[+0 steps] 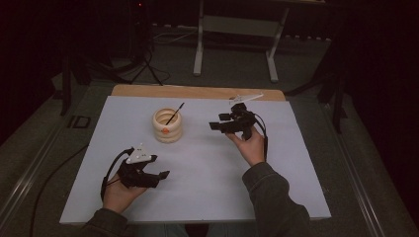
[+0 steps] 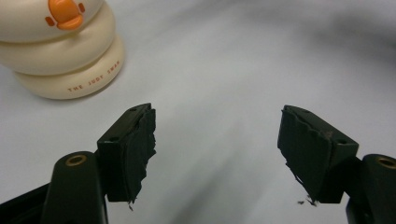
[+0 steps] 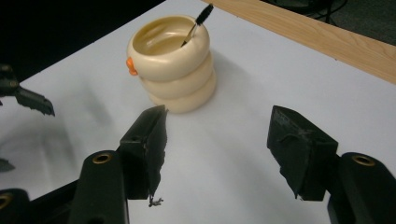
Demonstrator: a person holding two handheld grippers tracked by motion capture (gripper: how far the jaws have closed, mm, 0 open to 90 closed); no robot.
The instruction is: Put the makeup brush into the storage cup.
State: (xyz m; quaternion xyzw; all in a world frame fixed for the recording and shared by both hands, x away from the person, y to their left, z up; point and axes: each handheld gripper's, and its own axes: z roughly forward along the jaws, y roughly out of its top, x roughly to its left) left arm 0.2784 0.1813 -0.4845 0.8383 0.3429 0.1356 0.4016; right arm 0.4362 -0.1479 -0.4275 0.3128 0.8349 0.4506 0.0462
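A cream holder (image 1: 167,126), shaped like three smooth stacked rings with a glossy plastic look, stands on the matte white board (image 1: 207,197) that covers the desk, nearer the far edge and left of the middle. A thin black-tipped brush (image 1: 175,113) leans inside it, its tip rising over the rim. Beyond the board a strip of bare wood (image 1: 197,92) runs along the desk's far edge.

The left gripper (image 1: 159,176) hovers near the near left corner, its jaws spread wide with nothing between them. The right gripper (image 1: 216,126) is held right of the holder, toward the far edge, its jaws also wide apart and empty. The board between both grippers and the near edge lies bare.

The left gripper view shows an orange beak-like mark (image 2: 65,13) and small printed lettering (image 2: 93,82) on the holder's lowest ring; the pads (image 2: 140,149) are torn, ragged black rubber. The right gripper view looks into the holder's hollow top (image 3: 161,39)
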